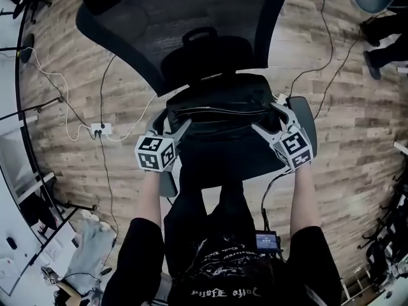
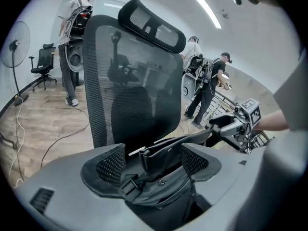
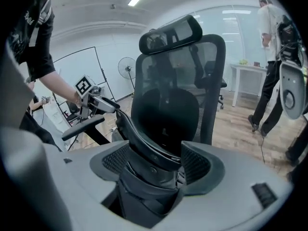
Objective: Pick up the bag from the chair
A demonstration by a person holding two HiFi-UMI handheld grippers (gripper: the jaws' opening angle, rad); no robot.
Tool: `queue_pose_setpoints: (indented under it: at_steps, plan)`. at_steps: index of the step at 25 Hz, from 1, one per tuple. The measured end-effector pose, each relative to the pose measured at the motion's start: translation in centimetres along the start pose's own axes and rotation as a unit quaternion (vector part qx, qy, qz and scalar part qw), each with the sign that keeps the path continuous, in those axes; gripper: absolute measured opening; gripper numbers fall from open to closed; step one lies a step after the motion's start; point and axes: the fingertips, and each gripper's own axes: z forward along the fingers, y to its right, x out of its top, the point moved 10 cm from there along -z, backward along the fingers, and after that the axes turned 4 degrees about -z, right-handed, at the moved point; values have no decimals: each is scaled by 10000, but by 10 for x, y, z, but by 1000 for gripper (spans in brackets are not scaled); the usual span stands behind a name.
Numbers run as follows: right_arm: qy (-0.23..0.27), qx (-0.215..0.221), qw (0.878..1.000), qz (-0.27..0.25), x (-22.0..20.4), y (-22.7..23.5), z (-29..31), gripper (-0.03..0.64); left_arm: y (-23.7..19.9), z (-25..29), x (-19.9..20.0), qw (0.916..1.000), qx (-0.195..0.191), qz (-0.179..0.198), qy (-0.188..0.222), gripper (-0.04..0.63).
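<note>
Fingers of the left gripper (image 1: 184, 126) and right gripper (image 1: 259, 127) clenched opposite ends of the soft black fabric bag (image 1: 220, 110), which lay along the back edge of the black mesh chair (image 1: 178, 30) surface. It would likely sag between holds.

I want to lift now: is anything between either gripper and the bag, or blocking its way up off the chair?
Nothing visible. The left gripper and right gripper each grip an end of the bag; the chair's backrest stands behind it, not above.
</note>
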Motion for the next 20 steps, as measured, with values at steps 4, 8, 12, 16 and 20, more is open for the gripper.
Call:
queue_pose_setpoints:
  at_steps: [4,8,12,16,20]
  plan:
    - [124,-103,9999,-59,-5,14,13,351,-11,25,-9,9976,-476,249,-427,370]
    - [193,-147,9996,-127,-6,21,24,351,-20,42,-12,9928,-704,620,-743,370]
    - [259,-227,9993,-131,-10,26,29,351,-29,61,-17,9916,-686,677,-863,370]
    - [68,-213,9996,-153,-21,29,32,356,-30,74,-19,9910,-744,691,-878,370]
    - [-203,128,9993,-277,-37,31,45,356,-24,85,-21,9886,-963,771,-861,370]
